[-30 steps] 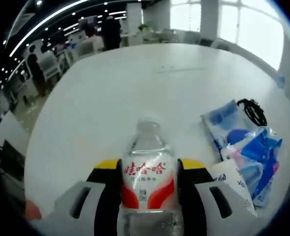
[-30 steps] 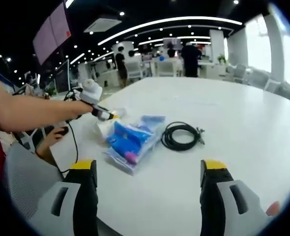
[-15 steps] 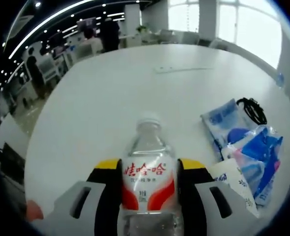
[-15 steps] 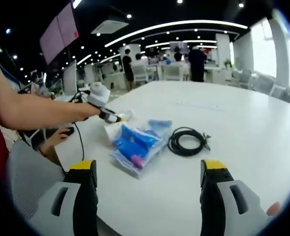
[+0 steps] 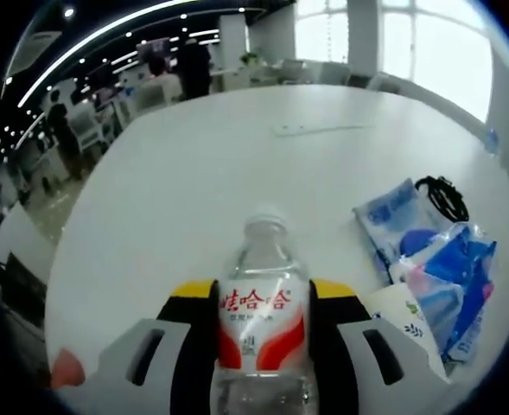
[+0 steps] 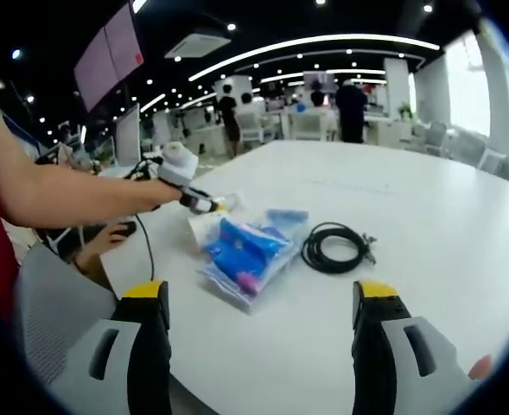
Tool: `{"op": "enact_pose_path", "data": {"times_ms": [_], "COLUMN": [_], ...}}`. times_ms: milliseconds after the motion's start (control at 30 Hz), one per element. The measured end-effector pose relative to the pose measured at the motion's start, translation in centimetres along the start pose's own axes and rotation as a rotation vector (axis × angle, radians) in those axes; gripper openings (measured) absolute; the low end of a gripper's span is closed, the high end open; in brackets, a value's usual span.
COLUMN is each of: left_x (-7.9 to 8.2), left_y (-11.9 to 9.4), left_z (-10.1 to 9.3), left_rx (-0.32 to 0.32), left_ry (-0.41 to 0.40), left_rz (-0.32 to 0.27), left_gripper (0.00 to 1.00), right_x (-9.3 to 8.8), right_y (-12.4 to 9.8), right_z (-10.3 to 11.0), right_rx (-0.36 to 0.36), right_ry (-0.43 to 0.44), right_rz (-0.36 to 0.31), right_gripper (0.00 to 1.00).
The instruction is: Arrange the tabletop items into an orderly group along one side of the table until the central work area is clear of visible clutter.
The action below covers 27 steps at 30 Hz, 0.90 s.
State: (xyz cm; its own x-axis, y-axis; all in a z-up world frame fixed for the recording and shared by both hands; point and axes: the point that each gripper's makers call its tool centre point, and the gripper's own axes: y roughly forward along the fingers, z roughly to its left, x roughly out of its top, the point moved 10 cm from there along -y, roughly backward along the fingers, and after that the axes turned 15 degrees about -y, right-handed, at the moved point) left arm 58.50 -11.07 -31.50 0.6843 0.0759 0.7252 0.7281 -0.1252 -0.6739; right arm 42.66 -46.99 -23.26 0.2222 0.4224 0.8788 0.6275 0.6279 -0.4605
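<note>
- Jaws: left gripper (image 5: 263, 328) pinches the water bottle (image 5: 263, 316) at its red-and-white label; right gripper (image 6: 256, 346) has its jaws spread wide, nothing between them.
- Change over the last second: almost none. Bottle stays clamped, cap pointing out over the white table (image 5: 211, 173); the view only drifts a little.
- Right gripper view has shifted slightly, so the blue packets (image 6: 245, 251) and black cable coil (image 6: 336, 249) sit a bit further right in frame. That's camera motion, not the items.
- Packets and coil lie just beside each other near the table edge, right of the bottle.
- My read: bottle carry in progress, not placed yet; centre looks bare.
</note>
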Motion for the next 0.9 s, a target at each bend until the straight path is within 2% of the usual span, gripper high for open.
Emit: {"op": "enact_pose_path", "data": {"times_ms": [900], "left_x": [0.4], "left_y": [-1.5], "left_z": [0.3], "left_rx": [0.006], "left_ry": [-0.023], "left_rz": [-0.084], "left_gripper": [0.36], "right_x": [0.1], "right_y": [0.4], "right_z": [0.1], "right_rx": [0.006], "right_ry": [-0.003], "right_rz": [-0.006], "right_gripper": [0.87]}}
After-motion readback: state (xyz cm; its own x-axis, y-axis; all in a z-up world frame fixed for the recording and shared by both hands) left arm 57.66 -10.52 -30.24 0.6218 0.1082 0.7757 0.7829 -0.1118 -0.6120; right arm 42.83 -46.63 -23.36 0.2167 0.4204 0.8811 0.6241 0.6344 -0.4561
